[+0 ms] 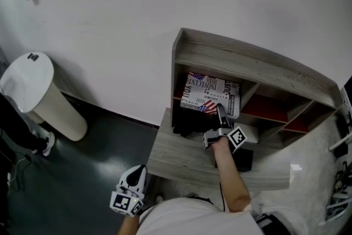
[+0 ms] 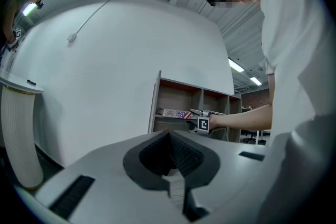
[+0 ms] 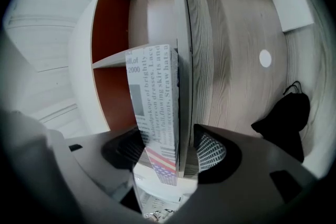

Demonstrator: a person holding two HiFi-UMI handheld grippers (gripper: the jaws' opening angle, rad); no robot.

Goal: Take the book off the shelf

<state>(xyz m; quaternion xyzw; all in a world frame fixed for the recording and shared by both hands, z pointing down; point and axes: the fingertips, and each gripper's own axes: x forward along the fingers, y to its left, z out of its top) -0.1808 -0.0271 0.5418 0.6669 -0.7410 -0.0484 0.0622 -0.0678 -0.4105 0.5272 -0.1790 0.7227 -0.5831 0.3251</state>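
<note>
Right tool (image 3: 167, 153) clasping book (image 3: 155, 97), "2000" legible

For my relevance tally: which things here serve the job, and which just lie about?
Job: flag-and-text-covered book; grey wooden shelf unit; right claw, around the book.
Lying about: black crumpled object on the lower board; white-topped beige cylinder; left claw, shut, empty.
</note>
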